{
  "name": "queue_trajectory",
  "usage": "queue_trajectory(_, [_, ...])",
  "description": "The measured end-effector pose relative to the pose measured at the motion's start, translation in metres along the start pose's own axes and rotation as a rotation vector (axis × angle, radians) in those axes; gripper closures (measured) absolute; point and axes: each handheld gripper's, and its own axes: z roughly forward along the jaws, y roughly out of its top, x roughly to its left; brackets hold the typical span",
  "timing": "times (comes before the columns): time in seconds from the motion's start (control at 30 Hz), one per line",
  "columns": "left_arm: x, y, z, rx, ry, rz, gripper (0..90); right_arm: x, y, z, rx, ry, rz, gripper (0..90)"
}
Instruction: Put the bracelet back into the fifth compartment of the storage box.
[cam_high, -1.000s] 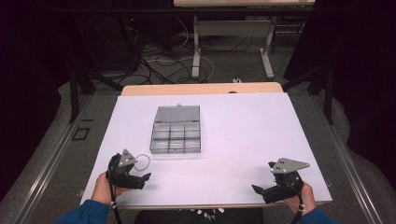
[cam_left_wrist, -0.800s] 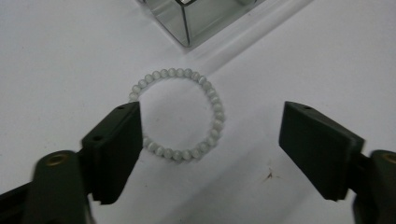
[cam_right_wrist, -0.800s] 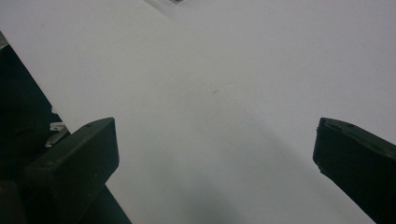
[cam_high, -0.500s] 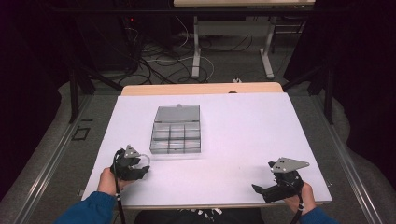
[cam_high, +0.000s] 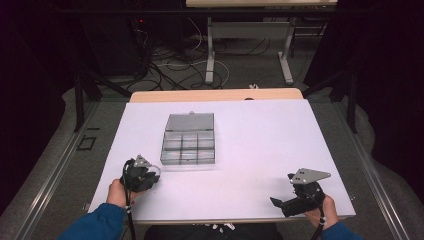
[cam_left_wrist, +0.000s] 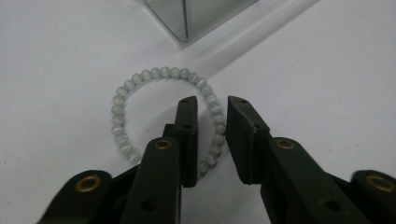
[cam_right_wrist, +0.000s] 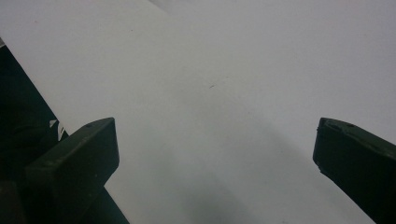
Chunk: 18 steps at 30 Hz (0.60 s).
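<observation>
A white table (cam_high: 260, 150) is being looked down on in the high view, and a clear compartment box (cam_high: 189, 142) with its lid laid open is being shown just beyond the left gripper (cam_high: 145, 176), which is being held in the person's left hand (cam_high: 119, 192) near the table's near edge. What lies under that gripper is being blurred there. In the left gripper view it is being made plain: a bracelet of pale beads (cam_left_wrist: 122, 95) is lying flat on the table, and the left gripper (cam_left_wrist: 212, 105) is being held over it with one jaw inside the ring and the other outside, the near side of the ring passing between them. The jaws are being kept narrowly apart, with a gap left around the beads. A corner of the clear box (cam_left_wrist: 187, 18) is being shown just past the bracelet.

The right gripper (cam_high: 282, 204) is being held well apart from both, low over the near right corner. In the right gripper view its jaws are being held spread wide over bare table (cam_right_wrist: 224, 93), with nothing between them.
</observation>
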Motion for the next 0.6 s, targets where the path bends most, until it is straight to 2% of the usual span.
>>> queue_trajectory(0.07, [0.000, 0.001, 0.000, 0.014, -0.006, 0.008, 80.9, 0.001, 0.000, -0.001, -0.022, -0.004, -0.004, 0.0])
queue_trajectory(0.2, [-0.001, 0.002, 0.001, 0.009, -0.006, 0.010, 85.0, 0.000, -0.001, -0.001, -0.005, -0.005, 0.002, 0.0])
queue_trajectory(0.27, [0.000, 0.003, -0.001, 0.035, -0.021, 0.019, 85.2, 0.000, -0.001, -0.002, -0.018, -0.006, -0.008, 0.0])
queue_trajectory(0.3, [-0.001, 0.002, 0.000, 0.013, -0.009, 0.020, 85.2, 0.000, -0.001, -0.002, -0.011, -0.003, 0.002, 0.0])
queue_trajectory(0.47, [-0.001, 0.003, -0.001, 0.015, -0.007, 0.043, 85.3, 0.000, -0.001, -0.002, -0.009, -0.003, -0.010, 0.0])
queue_trajectory(0.6, [0.001, 0.004, -0.010, -0.020, -0.004, 0.038, 85.3, 0.000, -0.001, -0.002, -0.008, -0.002, -0.014, 0.0])
